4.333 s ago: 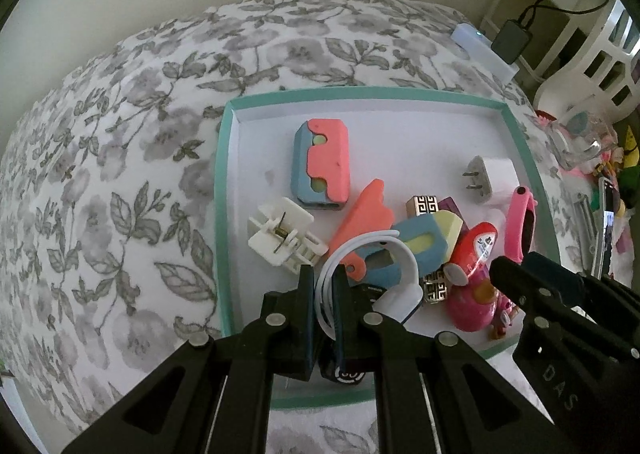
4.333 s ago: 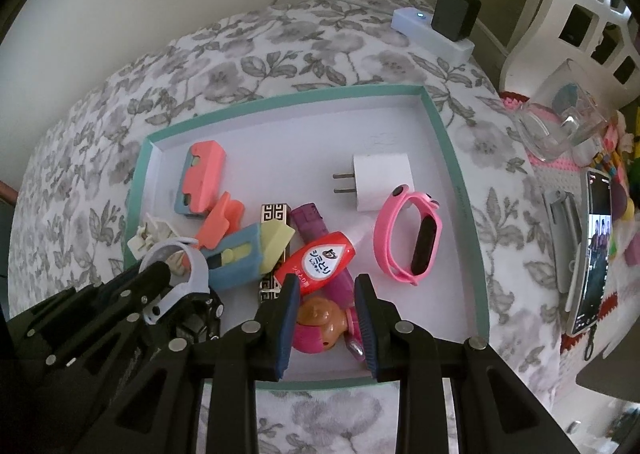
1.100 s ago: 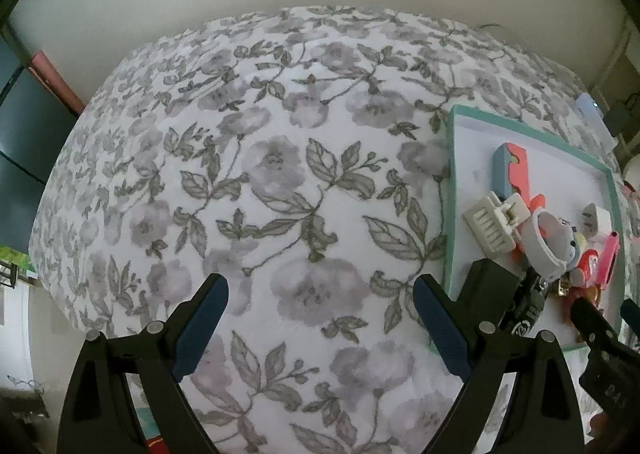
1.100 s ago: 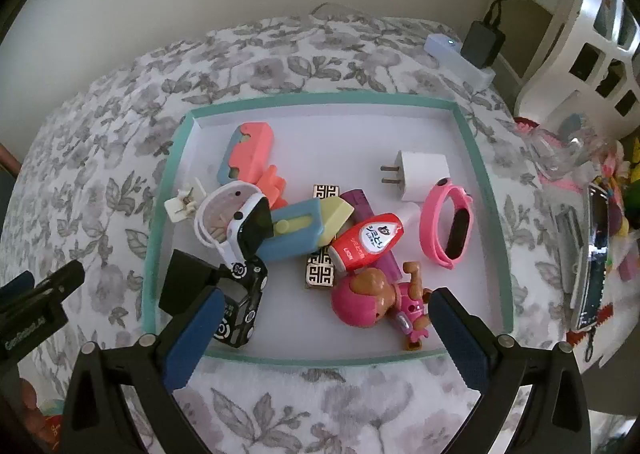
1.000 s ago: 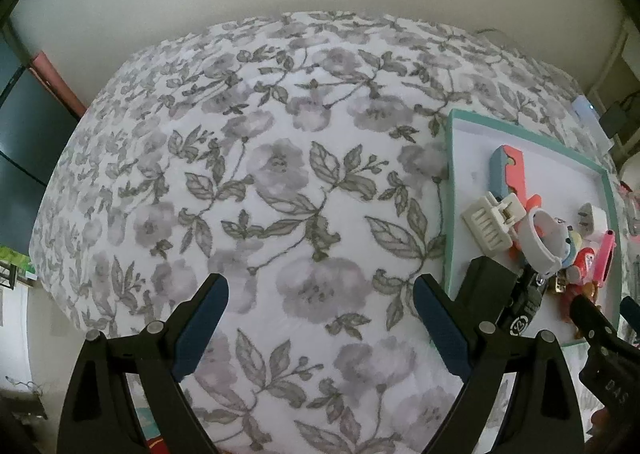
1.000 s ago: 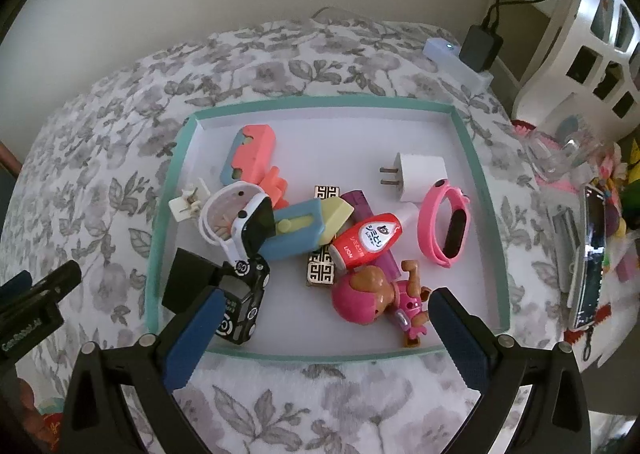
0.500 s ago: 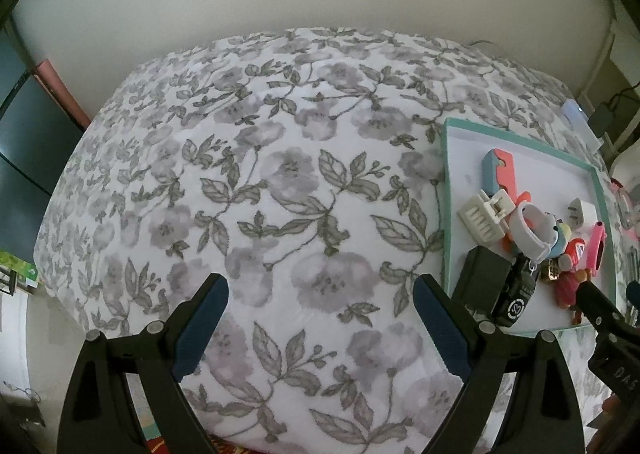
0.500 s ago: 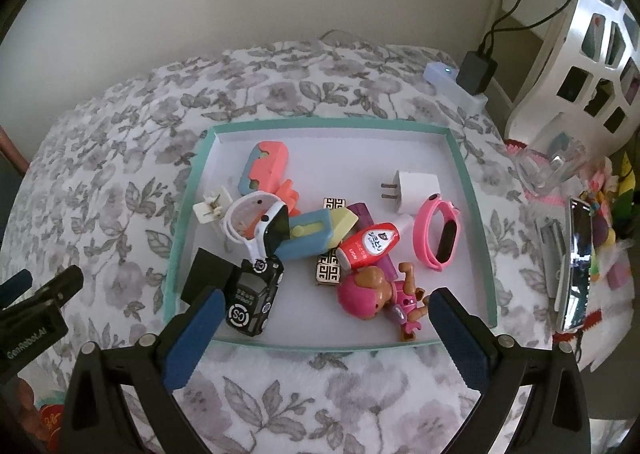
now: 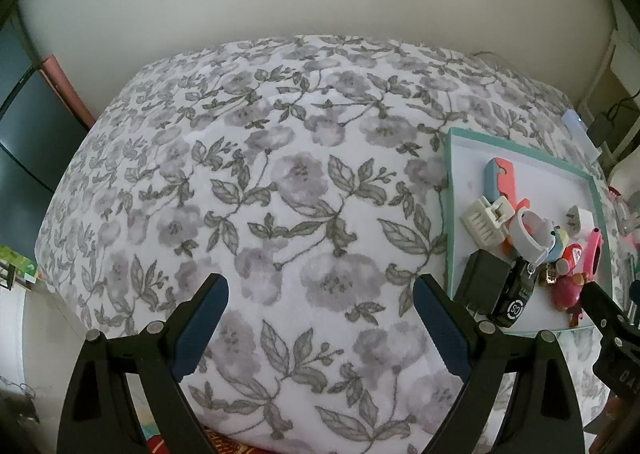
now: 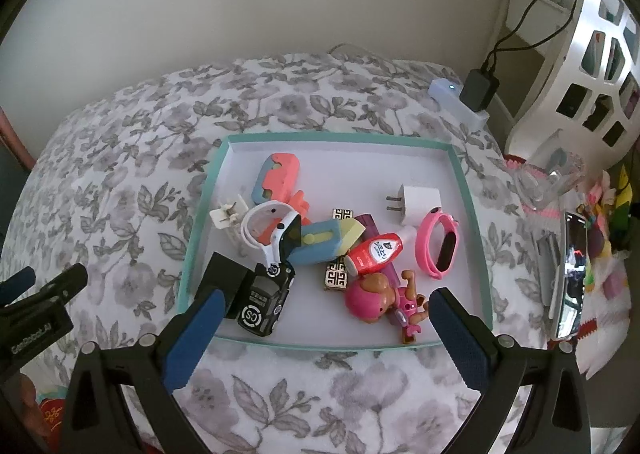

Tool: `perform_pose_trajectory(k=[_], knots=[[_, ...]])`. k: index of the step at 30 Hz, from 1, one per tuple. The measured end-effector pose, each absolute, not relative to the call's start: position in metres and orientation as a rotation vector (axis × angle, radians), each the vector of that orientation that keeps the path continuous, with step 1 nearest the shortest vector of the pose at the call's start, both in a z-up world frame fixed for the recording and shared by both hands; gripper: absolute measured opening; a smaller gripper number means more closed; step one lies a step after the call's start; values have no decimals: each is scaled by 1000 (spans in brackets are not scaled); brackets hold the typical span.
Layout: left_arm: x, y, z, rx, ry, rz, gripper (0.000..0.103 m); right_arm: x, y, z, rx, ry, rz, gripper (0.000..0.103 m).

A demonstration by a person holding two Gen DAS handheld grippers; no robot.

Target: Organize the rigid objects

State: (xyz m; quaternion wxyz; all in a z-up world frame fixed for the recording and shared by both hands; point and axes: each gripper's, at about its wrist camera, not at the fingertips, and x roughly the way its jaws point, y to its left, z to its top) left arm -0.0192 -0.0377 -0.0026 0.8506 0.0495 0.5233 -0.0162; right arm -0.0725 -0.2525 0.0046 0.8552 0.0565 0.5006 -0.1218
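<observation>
Right wrist view: the right gripper (image 10: 324, 328) is spread wide and empty above the near edge of the teal-rimmed tray (image 10: 468, 190), which rests on the floral cloth (image 10: 120, 182) and holds a black toy car (image 10: 264, 304), white watch (image 10: 272, 232), pink band (image 10: 438, 244) and pink doll (image 10: 380, 302). Left wrist view: the left gripper (image 9: 320, 318) is likewise released, holding nothing, over bare cloth left of the tray.

The black block (image 10: 224, 280) sits partly behind the right claw's left finger (image 10: 192, 338); the label on the red tube (image 10: 376, 252) is too small to read.
</observation>
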Motion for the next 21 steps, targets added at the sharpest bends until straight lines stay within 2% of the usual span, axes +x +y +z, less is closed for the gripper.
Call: perform_pose_trajectory(k=[21], knots=[[-17,-38,-2,105,1096,-24,94,-71,-251,7,119,1049,-249,103]])
